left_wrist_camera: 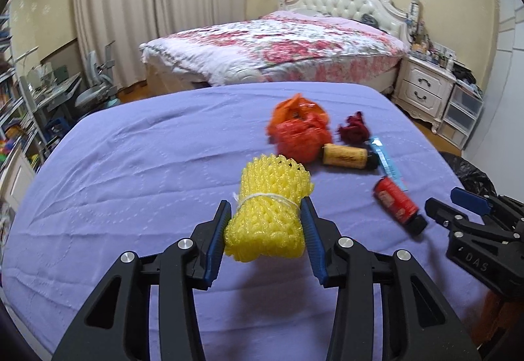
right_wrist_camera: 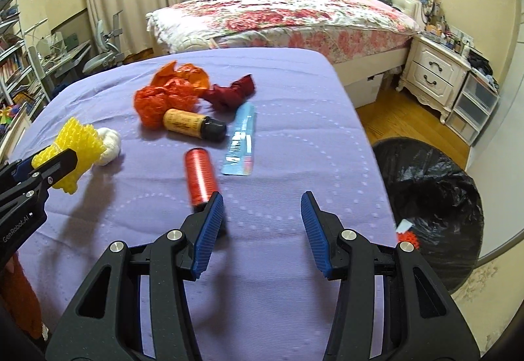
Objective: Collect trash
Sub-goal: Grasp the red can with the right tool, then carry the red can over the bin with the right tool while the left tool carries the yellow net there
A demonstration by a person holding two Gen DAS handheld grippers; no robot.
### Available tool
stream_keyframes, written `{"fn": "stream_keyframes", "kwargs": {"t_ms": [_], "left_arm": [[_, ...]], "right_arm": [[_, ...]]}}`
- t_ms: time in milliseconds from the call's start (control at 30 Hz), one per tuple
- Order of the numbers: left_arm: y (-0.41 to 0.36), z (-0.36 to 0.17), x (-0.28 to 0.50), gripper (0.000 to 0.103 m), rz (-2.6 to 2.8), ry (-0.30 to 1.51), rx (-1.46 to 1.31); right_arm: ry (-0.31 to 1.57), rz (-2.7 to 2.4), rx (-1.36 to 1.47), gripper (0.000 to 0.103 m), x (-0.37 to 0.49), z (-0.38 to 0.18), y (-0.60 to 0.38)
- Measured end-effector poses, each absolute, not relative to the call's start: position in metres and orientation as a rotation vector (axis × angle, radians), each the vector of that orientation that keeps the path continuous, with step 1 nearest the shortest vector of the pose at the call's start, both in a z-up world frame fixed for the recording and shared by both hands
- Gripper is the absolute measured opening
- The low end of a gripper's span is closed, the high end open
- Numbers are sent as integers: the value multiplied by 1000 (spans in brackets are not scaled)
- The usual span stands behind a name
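My left gripper (left_wrist_camera: 268, 215) is shut on a yellow foam net roll (left_wrist_camera: 270, 207) tied with white string, held above the purple table (left_wrist_camera: 131, 181). The roll also shows in the right wrist view (right_wrist_camera: 73, 151). My right gripper (right_wrist_camera: 262, 213) is open and empty over the table's right part, just right of a red bottle (right_wrist_camera: 200, 172). An orange plastic bag (right_wrist_camera: 170, 92), a dark red wrapper (right_wrist_camera: 232, 92), a yellow bottle with black cap (right_wrist_camera: 193, 123), a blue packet (right_wrist_camera: 241, 140) and a white wad (right_wrist_camera: 109, 141) lie on the cloth.
A bin lined with a black bag (right_wrist_camera: 429, 197) stands on the floor right of the table, with some scraps inside. A bed (right_wrist_camera: 281, 17) and a white nightstand (right_wrist_camera: 435, 69) are behind. Shelves and a desk (right_wrist_camera: 49, 56) stand at the left.
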State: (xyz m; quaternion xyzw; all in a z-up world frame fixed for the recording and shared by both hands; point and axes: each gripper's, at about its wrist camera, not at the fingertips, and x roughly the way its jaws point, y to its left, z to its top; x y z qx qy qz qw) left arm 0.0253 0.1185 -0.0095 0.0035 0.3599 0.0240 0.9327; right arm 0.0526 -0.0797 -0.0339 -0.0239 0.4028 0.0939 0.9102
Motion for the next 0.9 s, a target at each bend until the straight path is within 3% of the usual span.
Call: {"fn": "stream_keyframes", "kwargs": {"t_ms": [233, 500, 567, 900], "left_arm": [[165, -16, 17, 43, 142, 752, -49], [184, -22, 11, 43, 148, 755, -83], [187, -24, 11, 43, 149, 761, -92], [188, -28, 6, 43, 134, 762, -107]], "right_arm": [[840, 247, -97, 46, 54, -37, -49], [863, 256, -133, 37, 59, -45, -30], [875, 254, -142, 25, 61, -48, -28], [874, 243, -137, 24, 58, -50, -32]]}}
